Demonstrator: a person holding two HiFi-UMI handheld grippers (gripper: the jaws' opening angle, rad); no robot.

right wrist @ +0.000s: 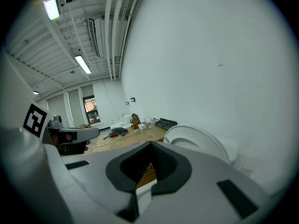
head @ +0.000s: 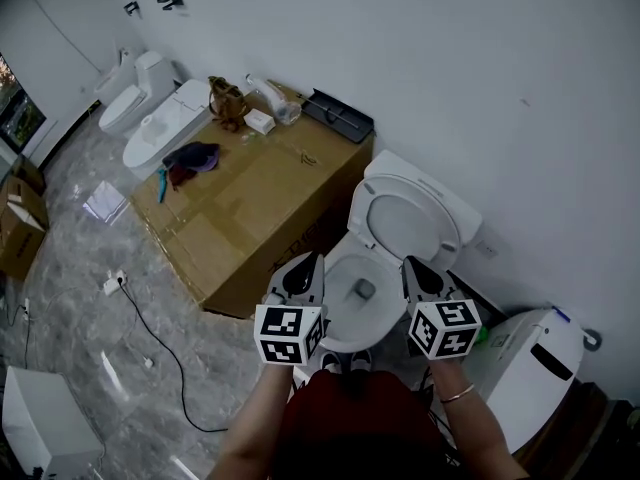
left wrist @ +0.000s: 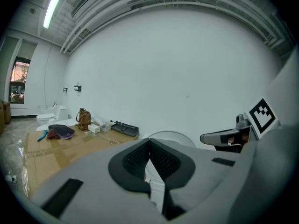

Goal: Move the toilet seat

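While both grippers hover over the open bowl [head: 345, 258], neither one holds anything.

- Left gripper [head: 314, 258]: at 9 o'clock of the bowl in the head view. In its own view [left wrist: 149, 142] the jaws are clenched tip to tip, with nothing between the pads.
- Right gripper [head: 408, 264]: at 3 o'clock of the bowl, level with the left one and well apart from it. Its own view [right wrist: 150, 146] shows the jaws pressed together and empty.
- Toilet seat [head: 405, 213]: raised, leaning back toward the white wall [head: 480, 78], at 12 o'clock of the bowl and beyond both gripper tips. Neither gripper touches it. It shows as a pale arc just past the left jaws [left wrist: 170, 135] and as an upright ring at 2 o'clock of the right jaws [right wrist: 196, 140].
- Cardboard box [head: 250, 218]: large and flat-topped, just beside the toilet at its 10 o'clock. On it are a brown bag [head: 227, 100] at the far edge, a black tray [head: 338, 115] at the corner by the wall, and a purple cloth [head: 195, 156] toward the 9 o'clock side.
- Spare toilets [head: 160, 130]: two of them, beyond the box at 10 o'clock, along the wall.
- White unit [head: 530, 363]: at 4 o'clock of the toilet, against the wall.
- Floor [head: 80, 318]: grey marble, with a black cable [head: 160, 338] trailing across it at 8 o'clock.
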